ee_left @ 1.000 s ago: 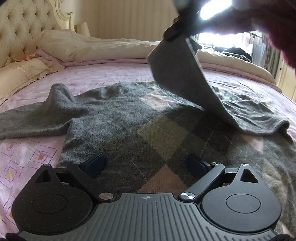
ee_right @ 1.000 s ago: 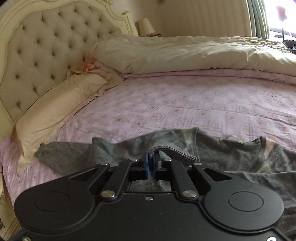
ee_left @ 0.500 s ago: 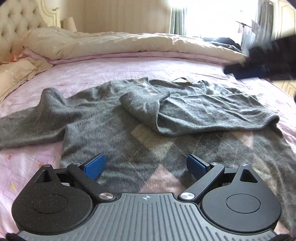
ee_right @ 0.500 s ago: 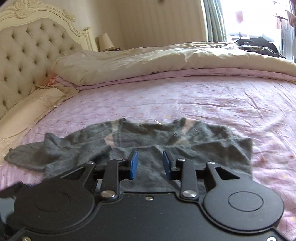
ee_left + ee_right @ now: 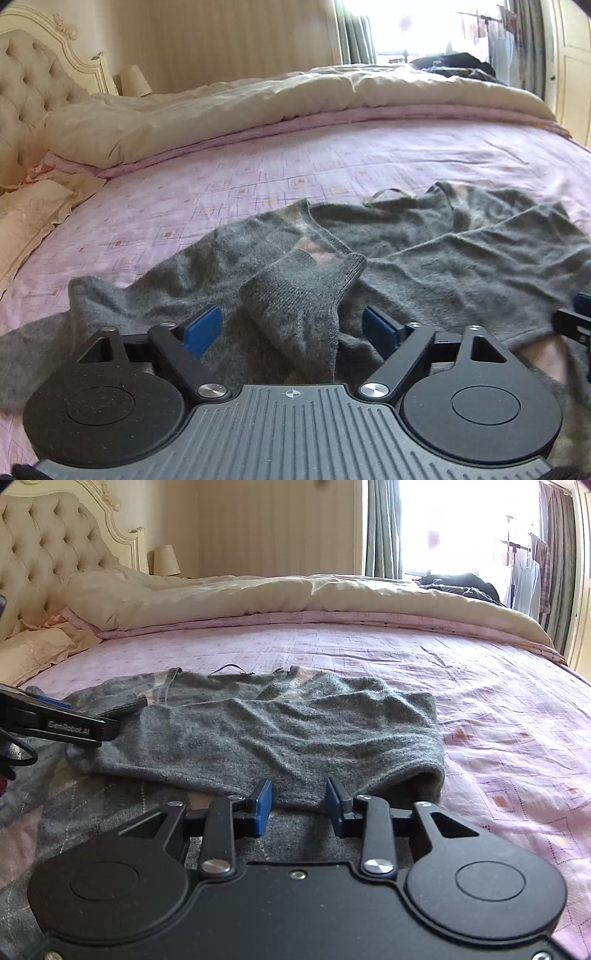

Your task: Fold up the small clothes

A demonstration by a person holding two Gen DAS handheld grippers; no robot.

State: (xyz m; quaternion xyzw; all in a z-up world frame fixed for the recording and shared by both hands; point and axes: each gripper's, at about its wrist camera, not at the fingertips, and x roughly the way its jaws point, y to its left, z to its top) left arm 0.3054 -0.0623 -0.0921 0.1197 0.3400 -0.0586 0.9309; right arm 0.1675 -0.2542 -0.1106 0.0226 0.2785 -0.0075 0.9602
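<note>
Now your left hand-held gripper (image 5: 291, 328) is closing, jaws apart, around the sleeve cuff (image 5: 306, 284) that lies between them, unpinched. Your right hand-held gripper (image 5: 298, 805) is opening, empty, at the folded sleeve's edge. The sweater (image 5: 258, 731) lies on the bed (image 5: 480, 686), at 12 o'clock. I judge you're mid sleeve-fold; next, clamp the cuff.

Tufted headboard (image 5: 44, 554), cream duvet (image 5: 295, 594), pink bedspread (image 5: 369, 653), bright curtained window (image 5: 443, 528)

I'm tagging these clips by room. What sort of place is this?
Most likely a home bedroom: a tufted headboard, a pink bedsheet with a cream duvet, and a bedside lamp.
</note>
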